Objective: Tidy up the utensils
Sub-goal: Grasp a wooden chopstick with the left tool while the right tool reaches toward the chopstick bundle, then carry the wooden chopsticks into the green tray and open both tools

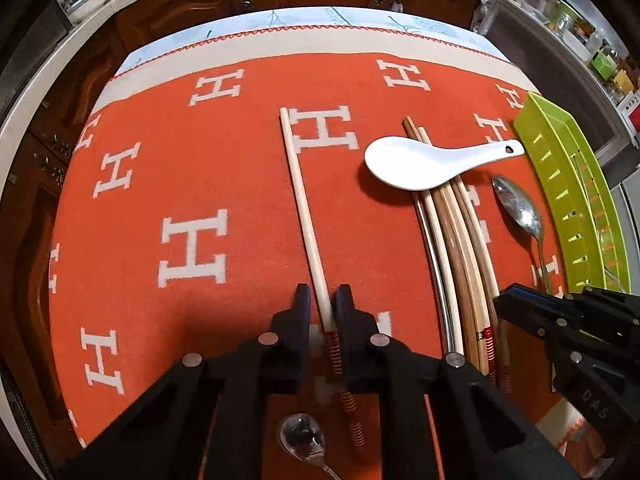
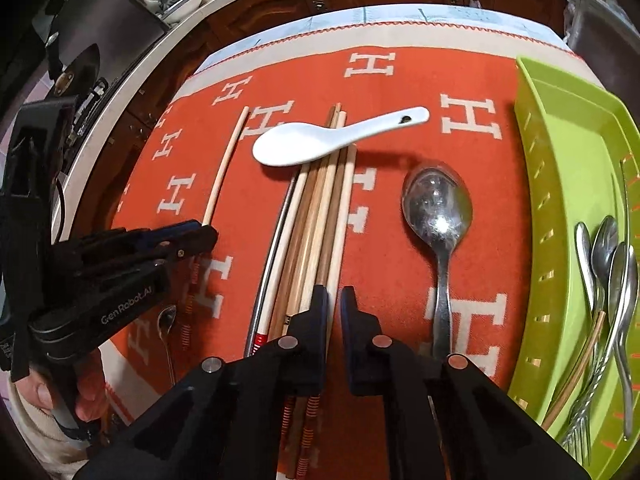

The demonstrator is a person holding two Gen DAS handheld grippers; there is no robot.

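Straddling the lone chopstick with the left gripper, jaws sitting close on either side of the shaft just above its red-banded end; not possible telling whether pressing it or only flanking it

Hovering the right gripper low over the near end of the chopstick bundle, jaws standing narrowly apart with orange tablecloth showing between, gripping nothing clearly

Judging the step as gathering the stray chopstick toward the bundle, or lifting it for the green tray, already holding several spoons and forks at the far right

Needing next a firm close and a level lift, minding the white ceramic spoon lying across the bundle tips, the large metal spoon lying between bundle and tray, and the small spoon lying beside the chopstick's near end
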